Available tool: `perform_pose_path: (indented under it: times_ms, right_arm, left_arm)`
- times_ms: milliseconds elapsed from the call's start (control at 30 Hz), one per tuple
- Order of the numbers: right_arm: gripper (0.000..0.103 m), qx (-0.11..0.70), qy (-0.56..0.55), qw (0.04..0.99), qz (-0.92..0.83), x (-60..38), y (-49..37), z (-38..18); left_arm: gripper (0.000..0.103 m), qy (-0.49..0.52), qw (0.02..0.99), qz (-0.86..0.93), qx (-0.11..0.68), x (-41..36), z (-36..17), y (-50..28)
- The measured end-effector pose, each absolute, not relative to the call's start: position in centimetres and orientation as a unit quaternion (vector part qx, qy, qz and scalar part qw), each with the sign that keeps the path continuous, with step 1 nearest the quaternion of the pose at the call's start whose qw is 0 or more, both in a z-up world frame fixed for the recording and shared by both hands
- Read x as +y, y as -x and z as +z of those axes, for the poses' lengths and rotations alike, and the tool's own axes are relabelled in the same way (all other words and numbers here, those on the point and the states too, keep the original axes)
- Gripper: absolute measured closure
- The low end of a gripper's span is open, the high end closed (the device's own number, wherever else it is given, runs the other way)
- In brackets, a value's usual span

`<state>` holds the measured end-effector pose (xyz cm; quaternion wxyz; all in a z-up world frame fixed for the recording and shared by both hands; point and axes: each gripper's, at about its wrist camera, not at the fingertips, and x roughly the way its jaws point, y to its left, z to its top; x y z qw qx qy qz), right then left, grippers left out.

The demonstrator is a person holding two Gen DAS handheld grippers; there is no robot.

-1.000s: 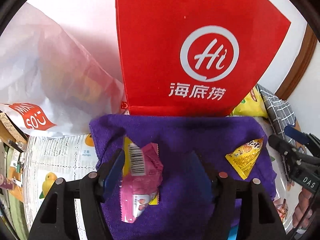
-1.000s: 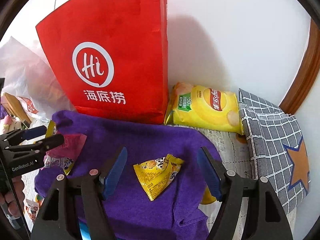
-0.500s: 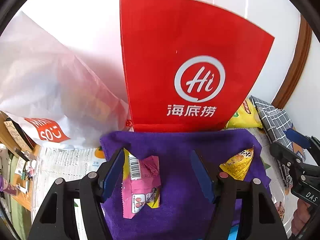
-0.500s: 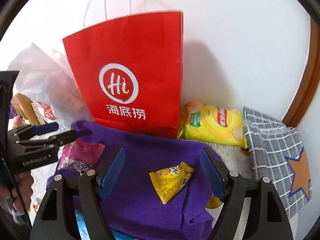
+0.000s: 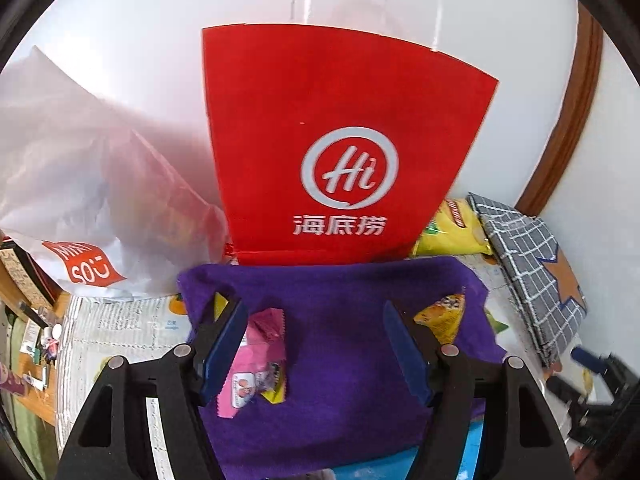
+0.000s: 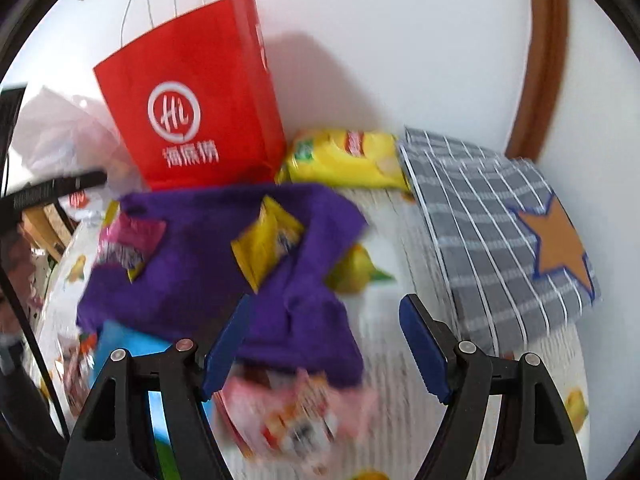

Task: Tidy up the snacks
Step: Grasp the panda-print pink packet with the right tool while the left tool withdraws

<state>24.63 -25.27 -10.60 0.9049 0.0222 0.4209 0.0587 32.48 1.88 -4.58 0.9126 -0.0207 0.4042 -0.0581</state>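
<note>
Where the table meets the white wall, your red paper bag (image 5: 340,152) stands upright, with a white plastic bag (image 5: 92,200) slumped to its left and a grey checked cloth (image 6: 492,216) with an orange star lying to its right. A purple towel (image 5: 336,344) is spread in front of the red bag, touching its base. A large yellow chip bag (image 6: 344,160) lies between the red bag and the checked cloth. On the towel, a pink snack packet (image 5: 256,360) rests just beside your left gripper's (image 5: 316,344) left finger, untouched; those jaws are opening and grasp nothing. The small yellow triangular packet (image 6: 268,240) lies further right on the towel. Your right gripper (image 6: 324,344) is released and empty, above the towel's edge and a blurred pink packet (image 6: 292,412).
</note>
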Motion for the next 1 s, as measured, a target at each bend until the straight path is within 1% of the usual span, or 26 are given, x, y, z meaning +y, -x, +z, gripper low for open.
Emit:
perform_pose_path:
  times_ms: [100, 367, 600, 700, 733, 800, 833, 867, 1000]
  right_arm:
    - [0.026, 0.437, -0.029, 0.897, 0.06, -25.8, -23.0, -12.2]
    - [0.026, 0.458, -0.045, 0.88, 0.119, -25.1, -21.3, -15.6]
    - [0.026, 0.457, 0.015, 0.876, 0.156, -22.4, -21.8, -16.5]
    - [0.027, 0.476, 0.023, 0.865, 0.16, -21.9, -22.3, -17.5]
    - [0.028, 0.48, 0.031, 0.862, 0.158, -21.8, -22.3, -17.9]
    - [0.046, 0.467, 0.049, 0.871, 0.147, -21.8, -21.8, -17.7]
    - [0.049, 0.464, 0.045, 0.872, 0.152, -21.9, -21.4, -17.4]
    - [0.052, 0.46, 0.037, 0.873, 0.156, -22.1, -21.1, -17.0]
    - [0.053, 0.438, 0.021, 0.886, 0.151, -22.9, -19.7, -15.4]
  left_arm:
    - [0.03, 0.013, 0.914, -0.06, 0.402, 1.3, -4.4, -32.2]
    - [0.03, -0.008, 0.916, -0.064, 0.396, 0.1, -4.3, -31.7]
    - [0.03, -0.008, 0.917, -0.065, 0.393, 0.3, -4.0, -31.6]
    - [0.03, -0.003, 0.916, -0.062, 0.396, 0.7, -4.0, -31.7]
    - [0.03, 0.0, 0.916, -0.063, 0.396, 0.9, -4.0, -31.7]
    - [0.03, 0.004, 0.916, -0.063, 0.396, 1.1, -3.9, -31.8]
    - [0.03, 0.005, 0.916, -0.063, 0.396, 1.2, -3.9, -31.8]
    - [0.03, 0.007, 0.916, -0.061, 0.396, 1.3, -3.9, -31.8]
    - [0.03, 0.01, 0.915, -0.064, 0.398, 1.3, -3.9, -31.9]
